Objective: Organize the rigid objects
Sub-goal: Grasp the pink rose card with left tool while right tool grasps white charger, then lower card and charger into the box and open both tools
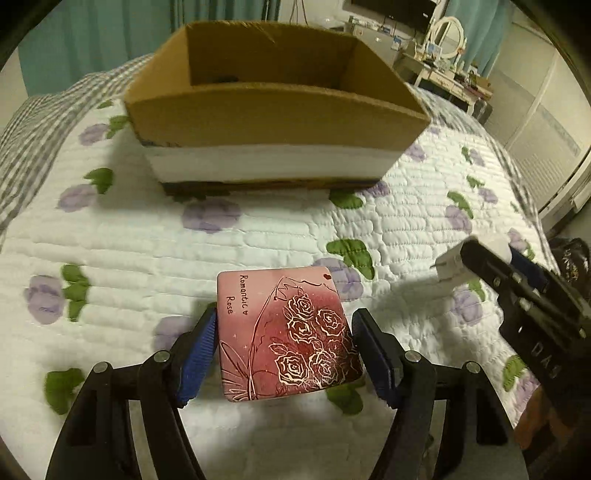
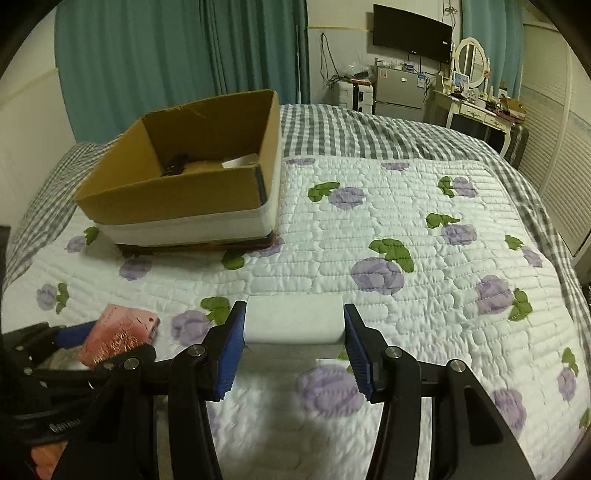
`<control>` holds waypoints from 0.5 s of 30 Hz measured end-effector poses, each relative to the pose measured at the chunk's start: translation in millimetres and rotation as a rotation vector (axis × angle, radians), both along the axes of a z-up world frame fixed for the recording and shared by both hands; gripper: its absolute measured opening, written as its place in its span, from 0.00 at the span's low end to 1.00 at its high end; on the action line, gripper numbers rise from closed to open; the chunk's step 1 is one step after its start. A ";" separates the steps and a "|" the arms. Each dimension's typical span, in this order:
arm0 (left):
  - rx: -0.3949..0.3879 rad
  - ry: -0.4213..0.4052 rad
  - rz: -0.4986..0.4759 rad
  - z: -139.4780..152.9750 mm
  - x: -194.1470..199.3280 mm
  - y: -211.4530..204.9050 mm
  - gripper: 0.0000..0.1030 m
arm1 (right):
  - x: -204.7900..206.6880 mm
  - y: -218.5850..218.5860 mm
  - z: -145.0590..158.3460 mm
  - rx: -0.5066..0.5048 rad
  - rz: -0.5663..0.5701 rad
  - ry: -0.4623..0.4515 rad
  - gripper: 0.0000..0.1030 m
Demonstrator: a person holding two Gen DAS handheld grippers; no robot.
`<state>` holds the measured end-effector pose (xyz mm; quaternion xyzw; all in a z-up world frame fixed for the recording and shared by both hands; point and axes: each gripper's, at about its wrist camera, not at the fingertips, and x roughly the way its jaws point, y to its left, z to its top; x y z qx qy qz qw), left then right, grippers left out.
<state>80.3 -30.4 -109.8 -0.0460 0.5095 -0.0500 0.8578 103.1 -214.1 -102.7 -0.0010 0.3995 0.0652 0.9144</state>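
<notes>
Pink rose box [image 1: 288,336] clamped in left gripper [image 1: 283,356]; white block [image 2: 293,325] clamped in right gripper [image 2: 294,347]

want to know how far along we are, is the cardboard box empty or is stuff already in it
Not empty. The right wrist view shows a dark object and something white on the floor of the cardboard box.

Teal curtains [image 2: 177,55], a wall-mounted television [image 2: 412,33] and a white vanity [image 2: 476,107] behind the quilted bed [image 2: 443,295].
</notes>
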 end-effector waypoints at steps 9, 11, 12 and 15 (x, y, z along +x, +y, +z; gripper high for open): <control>-0.004 -0.146 -0.013 70.2 -3.4 15.4 0.71 | -10.7 29.2 63.9 -0.055 0.056 -0.096 0.49; -0.005 -0.188 -0.018 90.3 1.4 20.8 0.71 | -7.1 33.7 80.7 -0.060 0.065 -0.125 0.49; -0.005 -0.203 -0.019 97.6 3.9 22.8 0.71 | -4.2 37.2 92.8 -0.069 0.073 -0.148 0.49; 0.011 -0.249 -0.023 119.7 17.8 27.4 0.71 | 5.6 44.5 116.6 -0.067 0.095 -0.186 0.49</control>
